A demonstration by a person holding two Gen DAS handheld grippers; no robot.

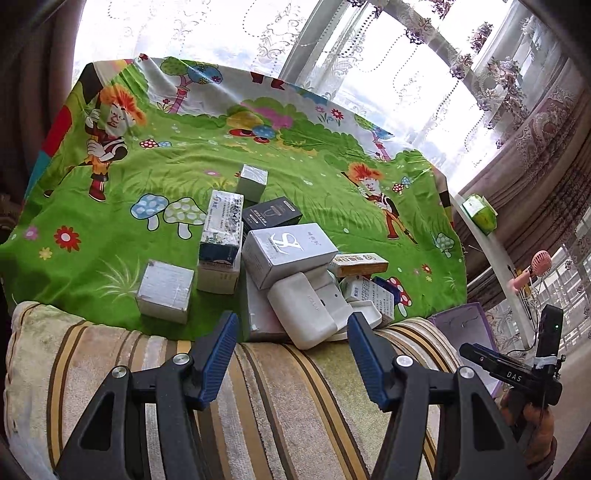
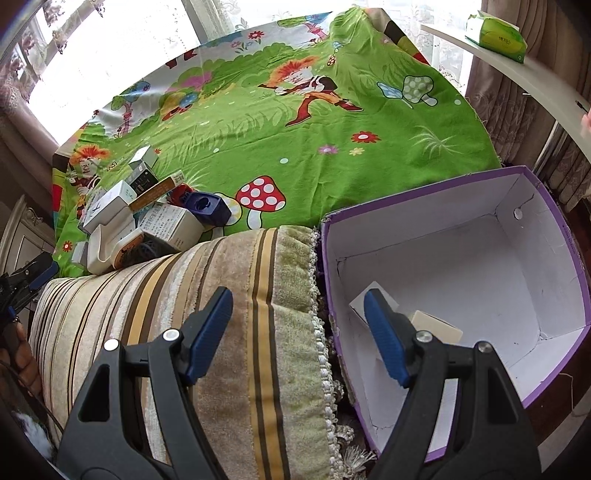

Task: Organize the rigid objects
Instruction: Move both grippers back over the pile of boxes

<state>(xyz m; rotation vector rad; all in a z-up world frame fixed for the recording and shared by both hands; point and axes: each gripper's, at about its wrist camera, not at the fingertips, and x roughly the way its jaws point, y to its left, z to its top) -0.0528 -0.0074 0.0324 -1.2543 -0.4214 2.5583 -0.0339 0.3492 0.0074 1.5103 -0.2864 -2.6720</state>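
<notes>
A heap of small boxes lies on the green cartoon cloth [image 1: 295,177]: a silver box [image 1: 286,254], a white plastic case [image 1: 306,310], a black box [image 1: 271,215], a tall white box [image 1: 221,240] and a lone grey box [image 1: 165,291]. My left gripper [image 1: 291,332] is open and empty just before the white case. My right gripper [image 2: 297,314] is open and empty over the rim of a purple box [image 2: 461,266]. The purple box holds two small boxes [image 2: 436,325]. The heap also shows in the right wrist view [image 2: 147,218].
A striped cushion [image 2: 221,314] runs along the near edge under both grippers. A blue container [image 2: 207,208] lies beside the heap. A green tissue pack [image 2: 495,35] sits on a white shelf at the right. Curtains and windows stand behind the cloth.
</notes>
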